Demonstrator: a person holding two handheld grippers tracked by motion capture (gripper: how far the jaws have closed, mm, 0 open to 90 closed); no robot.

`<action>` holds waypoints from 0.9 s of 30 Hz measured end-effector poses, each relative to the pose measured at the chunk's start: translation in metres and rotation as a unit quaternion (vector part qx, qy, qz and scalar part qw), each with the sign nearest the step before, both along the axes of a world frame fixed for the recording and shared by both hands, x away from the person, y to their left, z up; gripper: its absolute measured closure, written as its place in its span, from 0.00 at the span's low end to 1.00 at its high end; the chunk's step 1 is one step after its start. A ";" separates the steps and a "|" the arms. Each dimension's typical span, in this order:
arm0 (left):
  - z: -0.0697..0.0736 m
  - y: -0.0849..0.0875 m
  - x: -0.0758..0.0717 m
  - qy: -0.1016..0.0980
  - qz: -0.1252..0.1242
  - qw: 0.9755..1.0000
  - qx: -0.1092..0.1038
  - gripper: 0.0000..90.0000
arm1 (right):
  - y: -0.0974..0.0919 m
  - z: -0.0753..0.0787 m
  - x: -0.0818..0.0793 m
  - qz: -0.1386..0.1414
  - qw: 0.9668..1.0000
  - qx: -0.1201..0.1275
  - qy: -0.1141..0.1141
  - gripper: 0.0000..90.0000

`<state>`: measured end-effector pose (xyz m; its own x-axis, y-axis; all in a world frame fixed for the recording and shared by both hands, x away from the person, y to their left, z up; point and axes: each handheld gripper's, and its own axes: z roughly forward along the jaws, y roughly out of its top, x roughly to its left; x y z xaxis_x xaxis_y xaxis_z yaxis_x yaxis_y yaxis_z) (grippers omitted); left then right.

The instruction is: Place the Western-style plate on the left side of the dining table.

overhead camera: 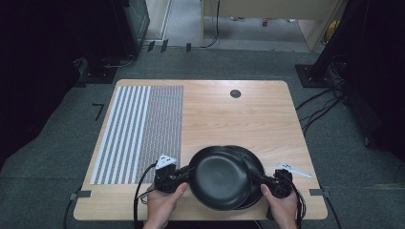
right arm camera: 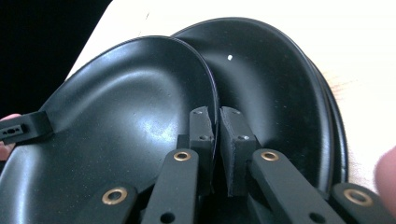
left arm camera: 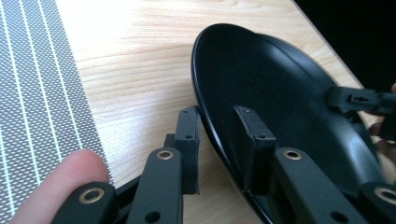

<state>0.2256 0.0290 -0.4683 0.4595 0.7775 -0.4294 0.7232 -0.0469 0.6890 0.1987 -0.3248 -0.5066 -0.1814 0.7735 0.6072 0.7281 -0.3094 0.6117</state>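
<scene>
A black plate (overhead camera: pixel 218 177) is near the table's front edge, partly over a second black plate (overhead camera: pixel 254 161) that pokes out behind it on the right. My left gripper (overhead camera: pixel 191 171) is shut on the upper plate's left rim; in the left gripper view the rim (left arm camera: pixel 205 93) runs between its jaws (left arm camera: pixel 217 130). My right gripper (overhead camera: pixel 254 175) is shut on the same plate's right rim (right arm camera: pixel 140 116), with its jaws (right arm camera: pixel 217 126) pinched tight. The lower plate (right arm camera: pixel 275 84) lies just beyond them.
A striped and dotted grey mat (overhead camera: pixel 138 129) covers the left part of the wooden table (overhead camera: pixel 239 119). A small white object (overhead camera: pixel 293 170) lies by the right edge. A dark round cap (overhead camera: pixel 235 93) sits at the back. Cables trail over the floor at the right.
</scene>
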 end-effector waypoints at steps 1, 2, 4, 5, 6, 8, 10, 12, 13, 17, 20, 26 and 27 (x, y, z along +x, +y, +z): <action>0.000 0.000 0.000 0.000 0.000 1.000 0.000 0.81 | 0.000 0.000 0.000 0.000 1.000 0.000 0.000 0.94; 0.001 0.000 -0.001 -0.005 0.000 1.000 0.007 0.81 | 0.002 0.002 -0.001 0.003 1.000 -0.007 -0.006 0.94; 0.001 0.000 -0.001 -0.007 0.000 1.000 0.008 0.81 | 0.003 0.002 -0.001 0.003 1.000 -0.010 -0.005 0.94; 0.001 0.000 -0.002 -0.012 0.001 1.000 0.014 0.81 | 0.004 0.002 -0.001 0.002 1.000 -0.012 -0.007 0.94; 0.001 0.000 -0.002 -0.012 0.001 1.000 0.014 0.81 | 0.004 0.002 -0.001 0.002 1.000 -0.012 -0.007 0.94; 0.000 -0.002 -0.002 -0.021 -0.001 0.999 0.027 0.81 | 0.003 0.003 -0.002 0.001 1.000 -0.008 -0.012 0.94; -0.001 -0.001 -0.002 -0.021 -0.002 1.000 0.022 0.81 | 0.004 0.004 -0.003 0.000 1.000 -0.008 -0.014 0.94; -0.002 0.000 -0.001 -0.020 -0.004 1.000 0.020 0.81 | 0.005 0.004 -0.003 0.000 1.000 -0.006 -0.011 0.92; -0.002 0.000 -0.002 -0.020 -0.004 1.000 0.019 0.81 | 0.005 0.003 -0.003 0.000 1.000 -0.003 -0.007 0.91; -0.004 0.002 0.000 -0.020 -0.009 1.000 0.014 0.81 | 0.006 0.002 -0.002 0.000 1.000 0.005 -0.003 0.90; -0.005 0.003 0.000 -0.020 -0.011 1.000 0.011 0.81 | 0.008 0.002 -0.002 -0.001 1.000 0.008 -0.001 0.90; -0.006 0.003 0.000 -0.022 -0.010 1.000 0.009 0.81 | 0.013 0.002 0.003 0.000 1.000 0.007 0.012 0.87; -0.006 0.003 -0.001 -0.023 -0.008 1.000 0.009 0.81 | 0.013 0.002 0.004 0.001 1.000 0.007 0.016 0.87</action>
<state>0.2248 0.0317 -0.4742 0.4918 0.7772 -0.3926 0.6891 -0.0718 0.7211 0.2025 -0.3116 -0.5044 -0.1622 0.7647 0.6237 0.7482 -0.3168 0.5830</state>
